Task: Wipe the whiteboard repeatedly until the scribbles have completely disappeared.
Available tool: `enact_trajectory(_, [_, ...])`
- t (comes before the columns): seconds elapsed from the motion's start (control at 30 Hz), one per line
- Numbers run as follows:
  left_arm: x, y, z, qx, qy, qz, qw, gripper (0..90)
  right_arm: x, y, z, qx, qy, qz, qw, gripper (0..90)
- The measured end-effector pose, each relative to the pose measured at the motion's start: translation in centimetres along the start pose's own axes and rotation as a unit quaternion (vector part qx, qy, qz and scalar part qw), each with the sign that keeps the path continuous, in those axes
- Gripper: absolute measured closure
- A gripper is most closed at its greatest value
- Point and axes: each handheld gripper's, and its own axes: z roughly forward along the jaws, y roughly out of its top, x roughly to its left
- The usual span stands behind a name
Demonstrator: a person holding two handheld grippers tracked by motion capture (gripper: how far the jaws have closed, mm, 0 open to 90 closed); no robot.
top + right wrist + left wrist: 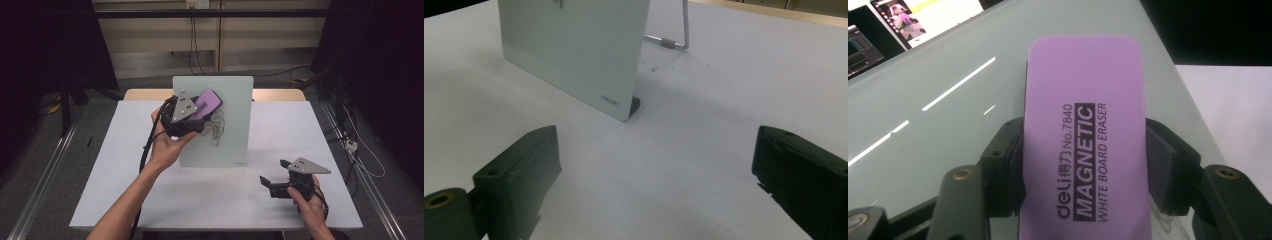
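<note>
Clamped in the left gripper (192,116), a purple eraser (208,103) is pressed to the propped whiteboard (235,125); hard pressure could topple it.

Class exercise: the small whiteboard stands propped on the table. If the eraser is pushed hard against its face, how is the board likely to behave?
The whiteboard looks thin and rigid, so it should not flex much. It leans on a slim wire stand, so a hard push from the purple eraser in the left gripper could probably slide or tip it. The white table looks smooth, offering little grip.

dim surroundings; soft glare streaks
</note>
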Motion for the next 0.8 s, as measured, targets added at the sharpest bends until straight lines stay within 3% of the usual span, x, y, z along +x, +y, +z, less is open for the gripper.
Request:
enact_trajectory(0.37, [-0.6,-0.1,0.5,0.012,0.004,0.027,0.9996,40.9,0.0,0.0,0.0,0.001,0.001,0.001,1.0000,5.0])
enact_trajectory(0.8, [-1.6,-0.7,1.2,0.014,-0.011,0.032,0.9993,41.1,0.0,0.0,0.0,0.002,0.002,0.002,1.0000,5.0])
